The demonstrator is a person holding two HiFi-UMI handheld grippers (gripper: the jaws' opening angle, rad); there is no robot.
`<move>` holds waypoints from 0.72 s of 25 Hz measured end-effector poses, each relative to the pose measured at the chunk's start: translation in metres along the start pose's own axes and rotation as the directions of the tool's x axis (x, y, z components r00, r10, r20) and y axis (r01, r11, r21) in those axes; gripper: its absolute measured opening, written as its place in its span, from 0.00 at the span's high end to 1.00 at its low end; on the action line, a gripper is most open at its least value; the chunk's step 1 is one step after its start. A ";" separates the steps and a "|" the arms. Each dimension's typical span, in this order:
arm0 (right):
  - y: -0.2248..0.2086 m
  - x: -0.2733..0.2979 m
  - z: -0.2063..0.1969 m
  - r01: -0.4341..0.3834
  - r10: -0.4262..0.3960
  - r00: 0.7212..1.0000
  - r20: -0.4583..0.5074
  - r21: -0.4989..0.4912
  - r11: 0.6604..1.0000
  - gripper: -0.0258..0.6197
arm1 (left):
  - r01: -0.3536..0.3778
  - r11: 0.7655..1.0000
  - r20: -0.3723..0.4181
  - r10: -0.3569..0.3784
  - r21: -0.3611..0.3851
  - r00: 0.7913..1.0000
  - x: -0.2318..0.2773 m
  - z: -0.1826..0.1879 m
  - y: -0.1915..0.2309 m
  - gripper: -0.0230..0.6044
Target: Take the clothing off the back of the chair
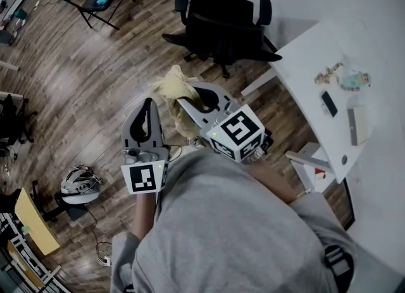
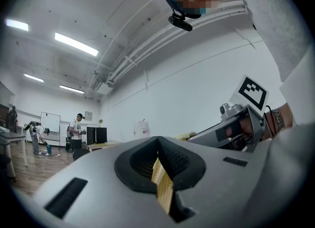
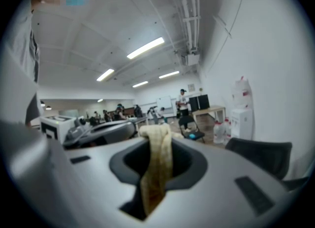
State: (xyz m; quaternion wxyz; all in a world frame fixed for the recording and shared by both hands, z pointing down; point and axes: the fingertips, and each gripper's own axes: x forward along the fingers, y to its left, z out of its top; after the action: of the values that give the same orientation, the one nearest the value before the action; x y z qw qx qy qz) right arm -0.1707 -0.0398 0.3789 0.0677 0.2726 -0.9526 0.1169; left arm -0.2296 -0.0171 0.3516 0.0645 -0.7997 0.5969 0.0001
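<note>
1. The black chair (image 1: 221,23) stands at the upper centre of the head view, and its back looks bare.
2. The yellow clothing (image 1: 172,88) hangs bunched at mid-frame, apart from the chair, so the taking-off looks done.
3. Your left gripper (image 2: 158,146) is clenched on a thin strip of it, and your right gripper (image 3: 157,141) is clamped on a thicker fold. What's left, at most, is carrying it clear or setting it down.
</note>
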 end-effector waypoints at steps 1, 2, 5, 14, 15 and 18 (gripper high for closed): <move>0.000 -0.001 0.001 0.002 -0.002 1.000 0.005 0.000 1.000 0.82 | -0.002 1.000 0.004 0.002 0.002 1.000 0.000 0.001 0.001 0.91; -0.001 -0.002 0.002 0.004 -0.004 1.000 0.009 -0.002 1.000 0.82 | -0.004 1.000 0.009 0.004 0.002 1.000 0.001 0.001 0.002 0.91; -0.001 -0.003 0.003 0.010 -0.010 1.000 0.015 -0.006 1.000 0.82 | -0.001 1.000 0.023 0.001 -0.007 1.000 0.000 0.002 0.003 0.91; -0.002 -0.002 0.001 0.020 -0.020 1.000 0.020 -0.006 1.000 0.82 | 0.007 1.000 0.007 -0.007 -0.027 1.000 -0.002 -0.002 0.003 0.91; -0.002 -0.002 0.001 0.022 -0.021 1.000 0.019 -0.005 1.000 0.82 | 0.005 1.000 0.003 -0.005 -0.027 1.000 -0.002 -0.002 0.003 0.91; -0.002 -0.002 0.000 0.020 -0.020 1.000 0.019 0.000 1.000 0.82 | 0.007 1.000 0.010 -0.007 -0.020 1.000 -0.002 -0.003 0.003 0.91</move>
State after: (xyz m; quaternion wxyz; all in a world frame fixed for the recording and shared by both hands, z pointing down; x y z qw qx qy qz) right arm -0.1675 -0.0406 0.3787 0.0598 0.2834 -0.9504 0.1133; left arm -0.2332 -0.0159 0.3545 0.0594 -0.8025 0.5936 0.0098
